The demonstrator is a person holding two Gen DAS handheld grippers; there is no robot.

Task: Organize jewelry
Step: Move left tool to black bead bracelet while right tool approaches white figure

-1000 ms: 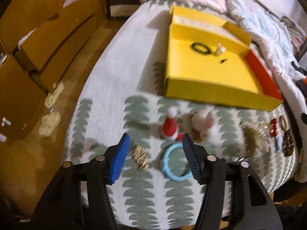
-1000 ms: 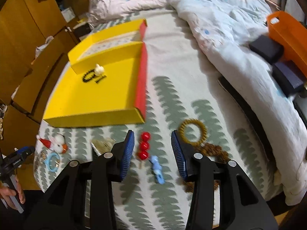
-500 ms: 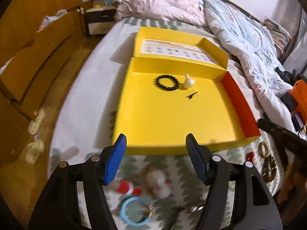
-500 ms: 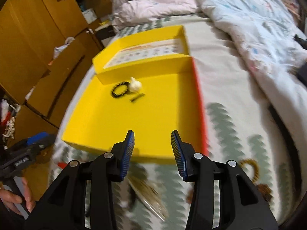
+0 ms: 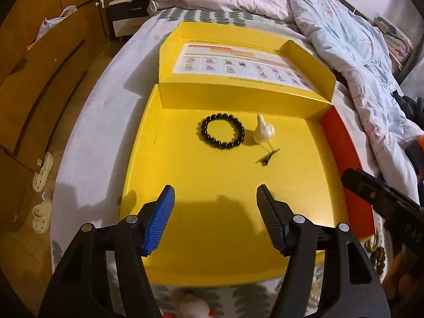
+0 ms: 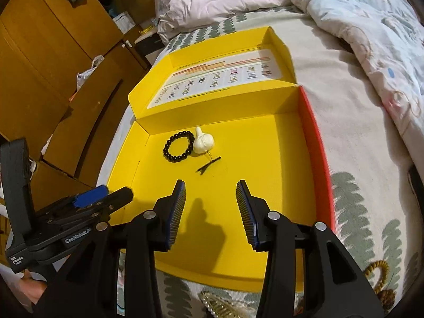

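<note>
An open yellow box point(image 5: 169, 249) with a red right wall lies on the bed; it also shows in the right wrist view point(image 6: 281, 159). In it lie a black bead bracelet point(image 5: 222, 134) point(image 6: 178, 145), a white figurine charm point(image 5: 262, 132) point(image 6: 202, 140) and a small black clip point(image 5: 267, 157) point(image 6: 208, 165). My left gripper point(image 5: 214, 217) is open and empty above the box's near part. My right gripper point(image 6: 210, 209) is open and empty above the box too. The left gripper also shows at the left in the right wrist view point(image 6: 103, 198). Brown bead bracelets point(image 6: 377, 271) and a gold comb point(image 6: 220, 306) lie on the bedspread near the box's front.
The box's lid point(image 5: 238, 63) lies open behind it. A rumpled quilt point(image 5: 357, 45) covers the bed's right side. Wooden drawers point(image 5: 45, 74) and slippers point(image 5: 42, 212) are on the left. A white and red plush piece point(image 5: 193, 310) lies below the box's front.
Both grippers have moved forward from over the loose jewelry on the bedspread to above the yellow box. Both stayed open and empty.
</note>
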